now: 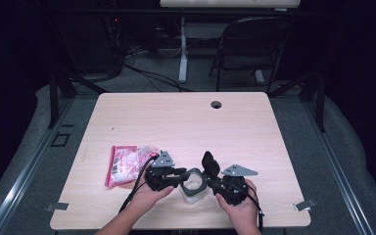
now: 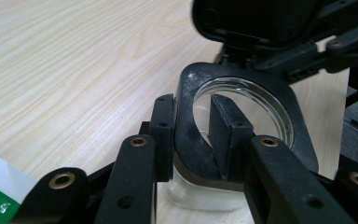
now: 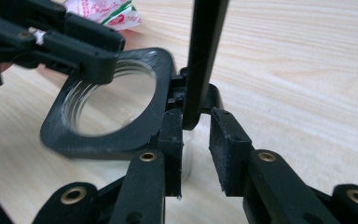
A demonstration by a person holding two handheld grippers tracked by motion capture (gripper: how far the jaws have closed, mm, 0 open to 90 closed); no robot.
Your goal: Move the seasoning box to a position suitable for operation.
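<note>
Two grippers are meeting over a clear container (image 1: pixel 194 185) at the table's (image 1: pixel 186 117) six o'clock edge, a pink packet (image 1: pixel 126 164) lying at its nine o'clock. Left gripper (image 2: pixel 193 135) is clamping the container's black collar (image 2: pixel 279 93) between its pads. Right gripper (image 3: pixel 196 149) is standing parted around the upright flip lid (image 3: pixel 205 56), not pressing it.

Both hands low and close together, left gripper (image 1: pixel 176 177) jaws clamped (right gripper (image 1: pixel 214 183) jaws apart).
</note>
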